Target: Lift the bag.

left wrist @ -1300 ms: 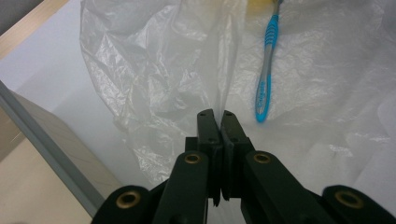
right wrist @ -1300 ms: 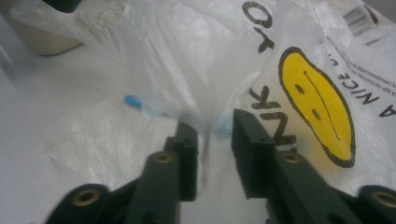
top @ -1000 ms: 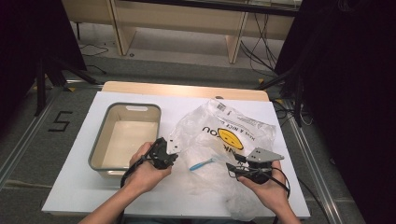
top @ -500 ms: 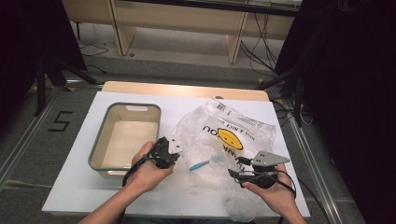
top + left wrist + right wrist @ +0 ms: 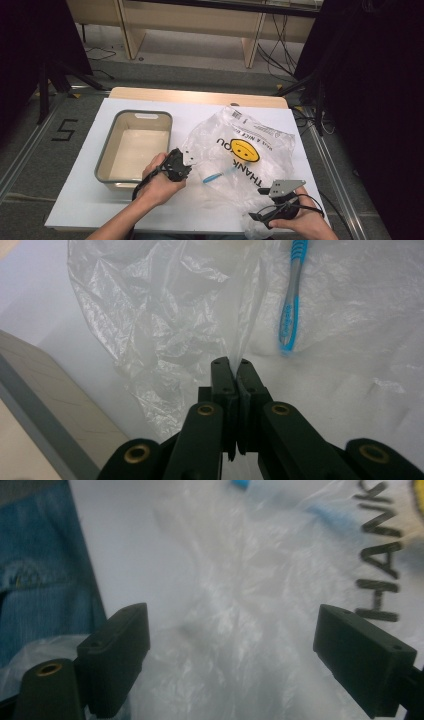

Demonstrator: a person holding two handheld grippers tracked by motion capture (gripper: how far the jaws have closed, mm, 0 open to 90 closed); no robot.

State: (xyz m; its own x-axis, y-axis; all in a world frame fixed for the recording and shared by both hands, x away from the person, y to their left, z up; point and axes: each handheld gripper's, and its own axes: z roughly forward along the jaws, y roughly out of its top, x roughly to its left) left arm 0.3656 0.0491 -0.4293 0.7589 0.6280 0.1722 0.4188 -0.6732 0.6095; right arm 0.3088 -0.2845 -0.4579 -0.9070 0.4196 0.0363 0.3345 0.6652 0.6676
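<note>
Left gripper (image 5: 231, 362) is clenched on a fold of the plastic bag (image 5: 240, 155); jaws fully together with film pinched between them; right gripper (image 5: 232, 645) has its jaws spread wide, nothing between them but loose film underneath. We have the bag lying crumpled across the right half of the table (image 5: 75, 210), its front tail bunched at the front edge beside the right gripper (image 5: 270, 215); the blue toothbrush (image 5: 212, 177) sits inside the bag, near the table's middle, just ahead of the left gripper (image 5: 181, 162).

Risks as we judge them: thin film held at one point only, so a hard pull could tear it or let it slip out; lifting one-sided could tip the bag and slide the toothbrush (image 5: 291, 295) out the open end; the right jaws could close on both layers, or on nothing; the bunched tail at the front edge could drag off the table.

Room: the grey bin (image 5: 107, 150) stands close on the left gripper's outer side, so little swing that way; the far right corner and the strip along the far edge are open; front edge is tight for the right hand (image 5: 305, 225).
</note>
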